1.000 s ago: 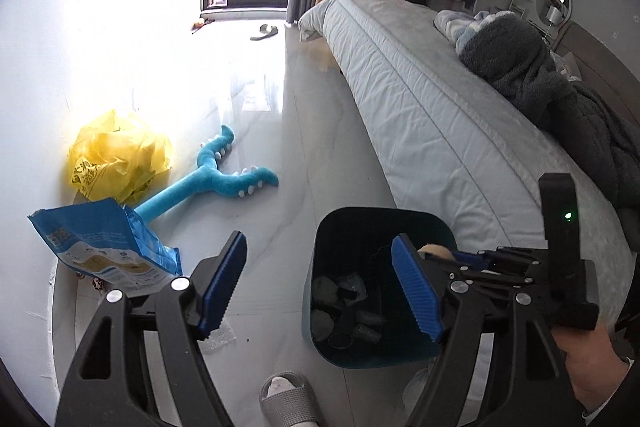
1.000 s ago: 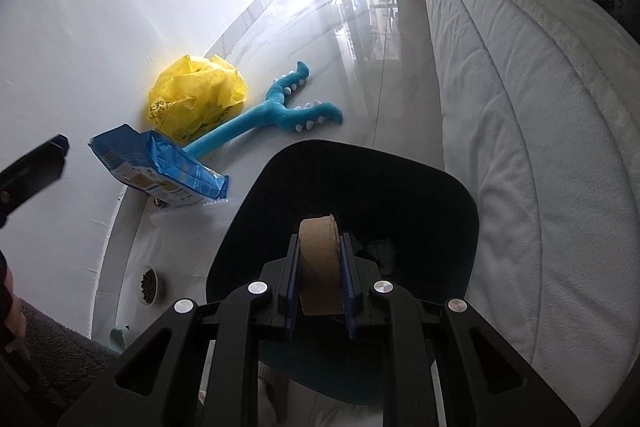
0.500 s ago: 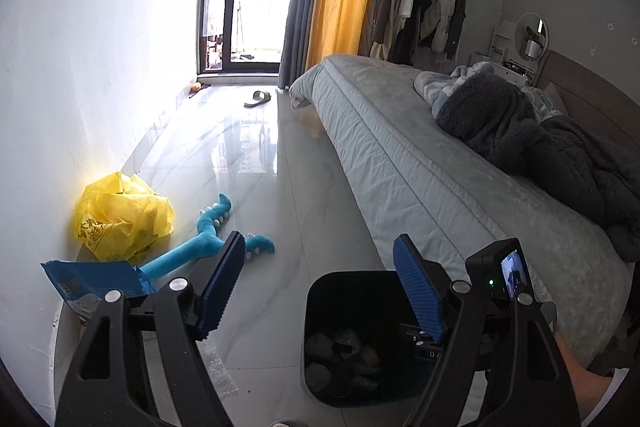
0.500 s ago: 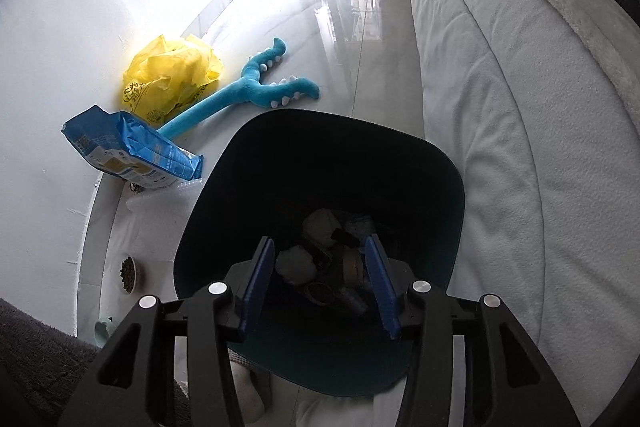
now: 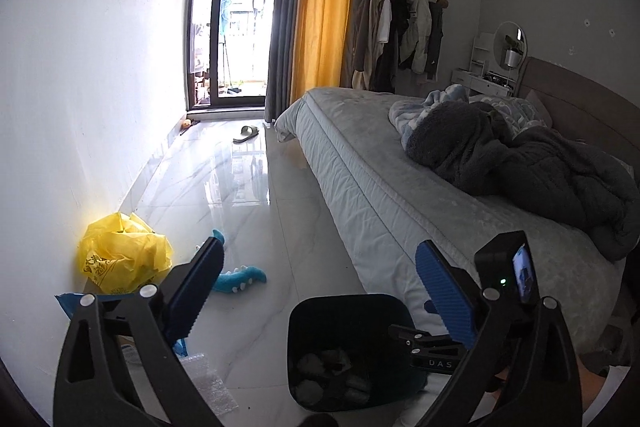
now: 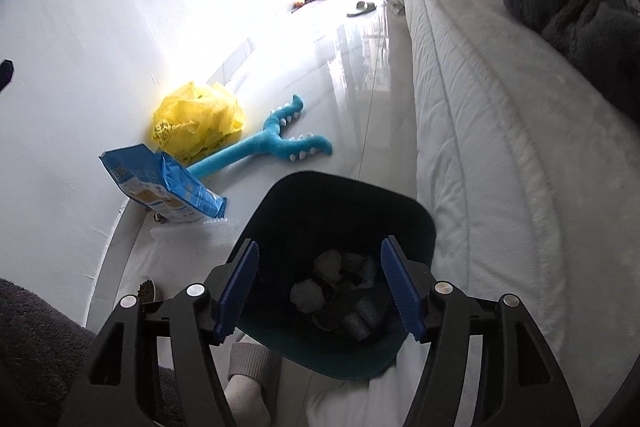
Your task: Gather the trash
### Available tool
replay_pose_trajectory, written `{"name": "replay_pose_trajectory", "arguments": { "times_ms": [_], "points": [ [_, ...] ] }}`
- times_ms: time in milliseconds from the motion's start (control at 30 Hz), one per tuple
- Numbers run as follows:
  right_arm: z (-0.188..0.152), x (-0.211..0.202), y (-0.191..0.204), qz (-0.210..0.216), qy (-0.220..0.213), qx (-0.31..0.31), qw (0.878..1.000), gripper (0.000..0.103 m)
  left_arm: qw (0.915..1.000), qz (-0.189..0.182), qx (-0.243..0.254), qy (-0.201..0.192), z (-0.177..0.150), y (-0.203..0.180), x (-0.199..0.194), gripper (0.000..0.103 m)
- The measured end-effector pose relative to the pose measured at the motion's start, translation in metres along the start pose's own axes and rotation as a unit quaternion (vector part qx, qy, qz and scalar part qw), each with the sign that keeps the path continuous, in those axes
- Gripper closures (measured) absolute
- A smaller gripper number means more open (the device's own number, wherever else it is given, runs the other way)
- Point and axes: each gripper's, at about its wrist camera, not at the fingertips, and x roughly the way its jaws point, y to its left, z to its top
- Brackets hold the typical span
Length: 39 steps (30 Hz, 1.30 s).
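Note:
A dark teal trash bin (image 6: 304,195) stands on the floor beside the bed, with several crumpled pieces of trash (image 6: 308,293) at its bottom. It also shows in the left wrist view (image 5: 320,311). My right gripper (image 6: 318,293) is open and empty, held over the bin's mouth. My left gripper (image 5: 320,293) is open and empty, raised above the floor left of the bin. A crumpled yellow plastic bag (image 6: 196,123) and a blue snack bag (image 6: 160,187) lie by the wall. A clear piece of bubble wrap (image 6: 192,233) lies on the floor beside the bin.
A grey bed (image 6: 500,147) runs along the right with dark blankets (image 5: 520,163) on it. A blue plush toy (image 6: 276,147) lies on the shiny floor. A slipper (image 5: 246,134) lies near the balcony door. My foot in a slipper (image 6: 248,379) is below the bin.
My right gripper opened and the cardboard roll it held dropped into the bin. My left gripper tilted up and away, so it now looks across the room.

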Motion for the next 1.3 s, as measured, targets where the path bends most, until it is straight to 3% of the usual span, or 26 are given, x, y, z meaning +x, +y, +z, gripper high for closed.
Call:
{"name": "replay_pose_trajectory", "arguments": {
  "times_ms": [167,400,600,733,867,967,1067,1300],
  "points": [
    [-0.003,-0.07,-0.012,-0.036,-0.08,-0.006,0.996,0.021,1.0,-0.002,-0.001,-0.002,0.002,-0.023,-0.007,0.005],
    [-0.029,-0.164,-0.045,-0.096,-0.152,0.007,0.984,0.004,0.9992,-0.011,0.039,0.008,-0.01,-0.068,-0.015,0.003],
    [-0.066,-0.242,-0.083,-0.158,-0.198,0.034,0.967,0.003,0.9979,0.007,0.063,0.013,-0.029,-0.096,-0.02,0.003],
    [-0.095,-0.281,-0.108,-0.195,-0.22,0.06,0.954,0.003,0.9983,0.008,0.057,-0.011,-0.03,-0.109,-0.032,0.003],
    [-0.123,-0.302,-0.129,-0.219,-0.228,0.086,0.945,0.003,0.9981,-0.012,0.054,-0.029,-0.035,-0.116,-0.037,0.003],
    [-0.132,-0.31,-0.138,-0.21,-0.248,0.101,0.94,0.003,0.9975,-0.036,0.053,-0.03,-0.042,-0.122,-0.037,0.003],
    [-0.133,-0.304,-0.144,-0.201,-0.238,0.109,0.944,0.003,0.9968,-0.041,0.062,-0.028,-0.046,-0.128,-0.033,0.003],
    [-0.143,-0.316,-0.145,-0.172,-0.263,0.111,0.943,0.003,0.9967,-0.039,0.069,-0.019,-0.053,-0.127,-0.031,0.003]
  ]
}}
